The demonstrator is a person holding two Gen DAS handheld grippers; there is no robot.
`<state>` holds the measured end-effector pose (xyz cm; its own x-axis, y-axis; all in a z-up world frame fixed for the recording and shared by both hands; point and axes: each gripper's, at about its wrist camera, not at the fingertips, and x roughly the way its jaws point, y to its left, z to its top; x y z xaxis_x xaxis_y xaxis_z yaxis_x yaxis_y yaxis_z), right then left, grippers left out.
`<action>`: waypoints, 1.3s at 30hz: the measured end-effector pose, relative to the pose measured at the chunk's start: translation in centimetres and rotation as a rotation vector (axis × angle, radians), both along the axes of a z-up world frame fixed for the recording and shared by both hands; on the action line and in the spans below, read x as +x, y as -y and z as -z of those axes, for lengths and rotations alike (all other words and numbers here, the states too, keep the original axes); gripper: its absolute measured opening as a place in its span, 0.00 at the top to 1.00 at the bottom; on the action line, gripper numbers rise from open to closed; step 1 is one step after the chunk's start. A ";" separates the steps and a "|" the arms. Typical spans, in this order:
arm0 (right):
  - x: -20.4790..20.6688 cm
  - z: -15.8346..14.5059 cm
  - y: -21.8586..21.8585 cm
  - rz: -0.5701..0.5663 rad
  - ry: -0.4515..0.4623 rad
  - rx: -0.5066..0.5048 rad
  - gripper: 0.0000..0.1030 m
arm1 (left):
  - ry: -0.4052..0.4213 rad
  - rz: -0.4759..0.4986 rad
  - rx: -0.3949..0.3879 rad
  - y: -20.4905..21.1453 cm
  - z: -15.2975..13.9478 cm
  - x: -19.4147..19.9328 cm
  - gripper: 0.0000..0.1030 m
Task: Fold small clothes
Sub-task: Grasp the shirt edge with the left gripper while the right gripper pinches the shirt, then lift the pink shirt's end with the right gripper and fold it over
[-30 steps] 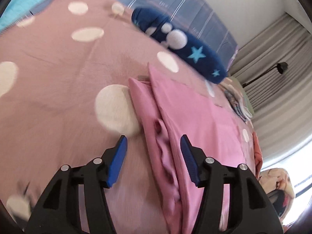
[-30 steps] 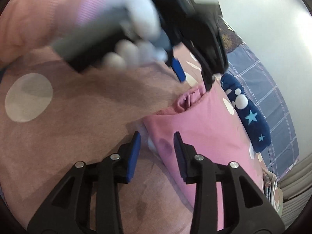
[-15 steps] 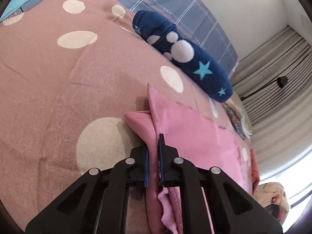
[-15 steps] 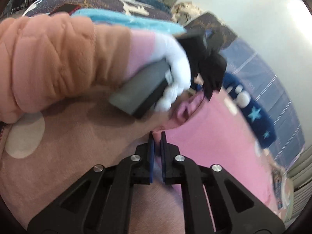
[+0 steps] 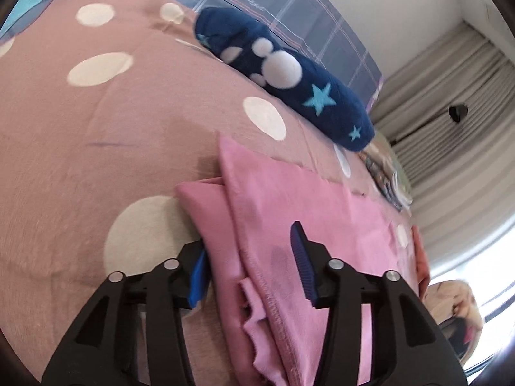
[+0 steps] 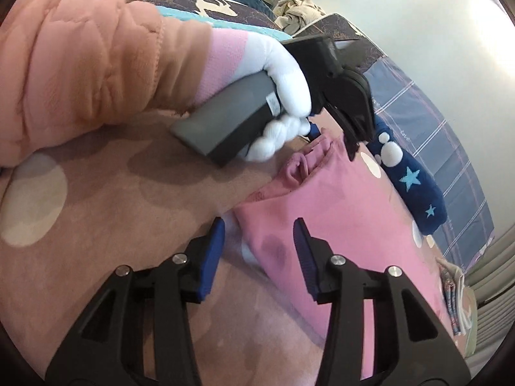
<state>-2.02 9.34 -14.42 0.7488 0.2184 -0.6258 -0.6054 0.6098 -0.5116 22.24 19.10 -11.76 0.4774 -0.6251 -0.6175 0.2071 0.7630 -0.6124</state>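
Now both hand-held grippers — left (image 5: 251,263), right (image 6: 257,251) — have just released the pink garment's (image 5: 322,212) 6 o'clock edge; next, regrip it to fold.

A: Pink garment (image 5: 309,212) runs off the bottom edge in the left wrist view; its near hem is cut off. Left claw (image 5: 251,267) straddles the edge, and one blue pad is half hidden behind the fabric.

B: Right wrist view: gloved hand (image 6: 286,96) covers the left claw's tips past the garment's far corner, so contact there is unreadable. Printed items (image 6: 454,292) beyond the garment are too small to identify.
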 end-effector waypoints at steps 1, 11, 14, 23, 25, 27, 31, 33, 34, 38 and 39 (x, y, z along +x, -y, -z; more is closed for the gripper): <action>0.3 -0.1 0.0 0.009 -0.012 0.012 0.57 | -0.005 0.002 0.008 0.2 0.0 0.2 0.53; 2.0 -0.2 0.5 0.049 -0.057 0.067 0.58 | 0.012 -0.003 0.007 0.5 0.3 0.6 0.54; 2.1 -0.2 0.5 0.053 -0.062 0.075 0.59 | 0.009 -0.008 0.003 0.4 0.4 0.8 0.56; 2.1 -0.4 0.4 0.048 -0.075 0.099 0.95 | -0.027 -0.042 -0.007 0.2 0.1 1.3 0.90; 2.0 -1.5 1.5 0.062 -0.060 0.169 0.95 | -0.005 -0.035 0.008 0.6 -0.9 1.2 0.90; 1.6 -2.8 2.6 0.076 -0.037 0.235 0.95 | 0.005 -0.031 0.015 1.0 -1.9 1.2 0.90; 1.2 -4.4 4.9 0.111 -0.030 0.340 0.95 | 0.030 -0.020 0.028 2.5 -4.5 1.1 0.90; 1.4 -5.3 6.4 0.133 -0.036 0.396 0.95 | 0.042 -0.014 0.037 3.6 -5.5 1.0 0.90; 1.5 -5.7 7.2 0.144 -0.040 0.419 0.95 | 0.047 -0.010 0.046 4.5 -6.2 1.0 0.90; 2.0 -7.4 10.7 0.191 -0.064 0.525 0.95 | 0.050 0.000 0.077 7.1 -7.8 1.1 0.91; 2.1 -7.7 11.9 0.206 -0.073 0.557 0.95 | 0.049 0.001 0.083 7.7 -8.1 1.2 0.91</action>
<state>0.08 -2.54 -6.69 0.7701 0.3829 -0.5102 -0.4675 0.8829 -0.0431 23.42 11.39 -3.66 0.5078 -0.5731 -0.6432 0.2360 0.8106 -0.5360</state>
